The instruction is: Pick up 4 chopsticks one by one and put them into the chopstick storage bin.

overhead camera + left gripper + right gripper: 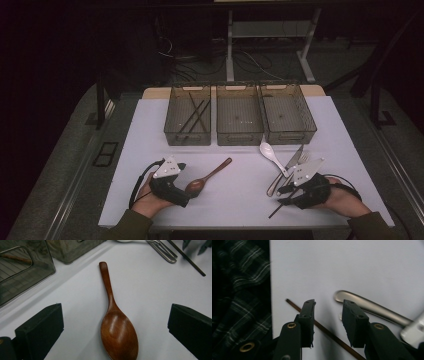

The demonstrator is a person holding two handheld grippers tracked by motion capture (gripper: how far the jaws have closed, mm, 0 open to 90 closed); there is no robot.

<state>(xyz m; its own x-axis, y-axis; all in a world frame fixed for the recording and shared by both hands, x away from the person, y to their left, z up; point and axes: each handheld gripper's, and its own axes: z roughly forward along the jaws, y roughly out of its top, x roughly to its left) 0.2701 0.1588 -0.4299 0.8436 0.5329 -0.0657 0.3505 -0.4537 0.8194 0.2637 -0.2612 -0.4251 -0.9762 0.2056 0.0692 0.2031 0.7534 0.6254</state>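
Left gripper [186, 192] jaws spread wide, wooden spoon [116, 325] lying flat on the white table [235, 200] between them, pads clear of it. Right gripper [327, 315] jaws partly apart over a single dark chopstick [322, 328] (passing under the gap, not pinched), metal cutlery handle [372, 308] just beside. Three mesh bins [239, 116] at the far edge, chopsticks in the left one.

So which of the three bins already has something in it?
The left bin, the one nearest the wooden spoon: dark chopsticks lie inside it. The middle bin and right bin look empty.
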